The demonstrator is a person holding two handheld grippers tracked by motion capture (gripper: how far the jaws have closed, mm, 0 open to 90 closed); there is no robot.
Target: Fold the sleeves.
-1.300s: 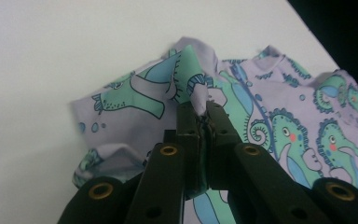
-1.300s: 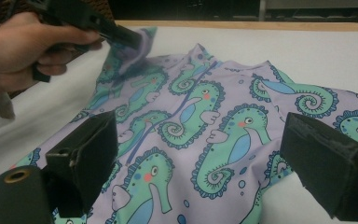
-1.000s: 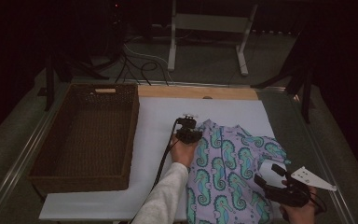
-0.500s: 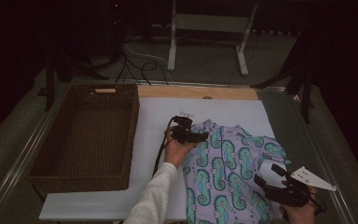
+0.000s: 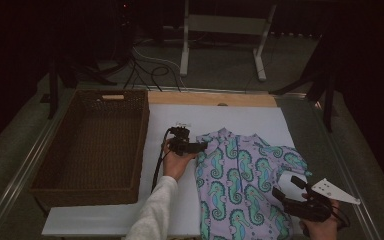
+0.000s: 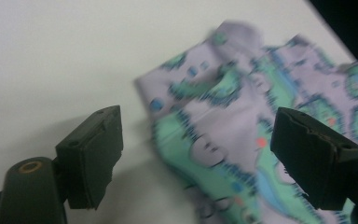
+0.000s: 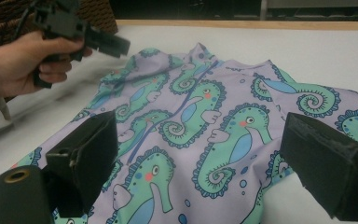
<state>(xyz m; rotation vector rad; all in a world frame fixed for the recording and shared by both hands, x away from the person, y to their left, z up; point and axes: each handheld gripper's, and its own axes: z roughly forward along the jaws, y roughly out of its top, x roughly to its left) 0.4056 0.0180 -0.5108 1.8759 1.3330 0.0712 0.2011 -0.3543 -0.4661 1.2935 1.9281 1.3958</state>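
Now the left gripper point(image 5: 200, 146) has let go: a second ago its jaws were pinched shut at the top left of the garment point(image 5: 245, 175), and they have just been opening, so they stand well apart with nothing pressed between them. In the left gripper view the pads frame a folded edge of the seahorse cloth without touching it. The hand has also slid out to the left of the garment, and the gripper points level toward its shoulder instead of sitting over its collar.

The garment lies flat on the white board point(image 5: 115, 220), face up, collar toward the far edge, to the right of the wicker basket point(image 5: 87, 145). The right gripper point(image 5: 281, 192) waits at the garment's lower right, jaws wide, holding nothing.

That release probably ends one tug or fold at the left sleeve; I judge the next grip falls on that left edge.
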